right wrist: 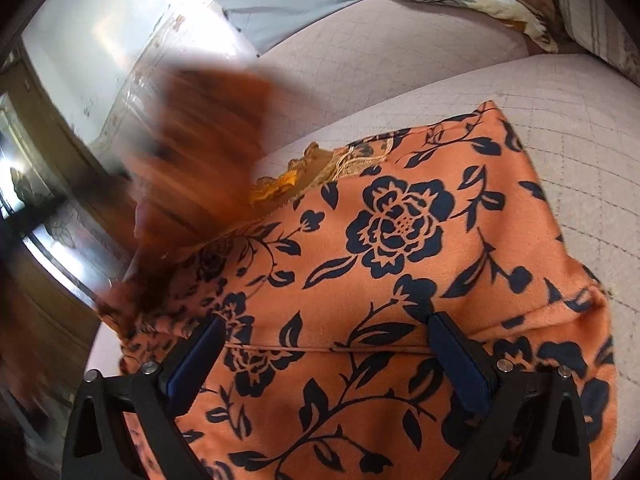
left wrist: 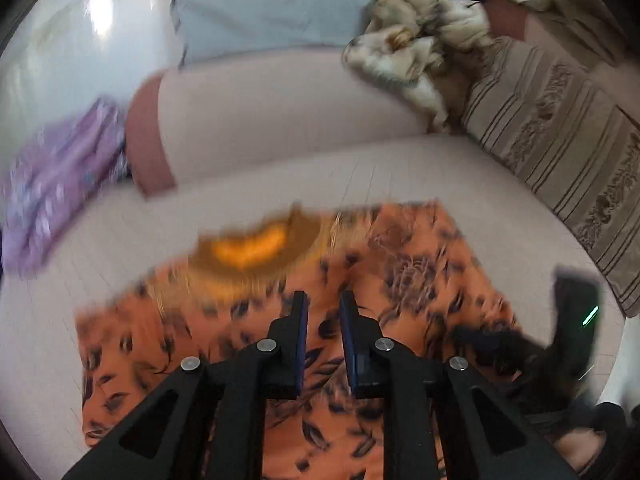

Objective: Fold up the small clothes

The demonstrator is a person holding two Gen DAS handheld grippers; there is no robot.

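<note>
An orange floral garment (right wrist: 400,264) is spread on the pink quilted sofa seat (left wrist: 248,184), with one blurred flap lifted at its left edge, so folding is judged barely begun. The left gripper (left wrist: 323,304) is held nearly closed and empty above it, while the right gripper (right wrist: 326,340) is spread wide over the cloth, gripping nothing. No brand, label or writing can be read.

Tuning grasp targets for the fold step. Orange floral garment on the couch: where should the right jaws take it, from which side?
Take the orange floral garment at its near hem fold, the raised ridge running between the open right gripper jaws. Come from the near side, low along the couch cushion. The rest lies flat, so only that doubled edge offers something to pinch. The far neckline trim is harder to reach.
</note>
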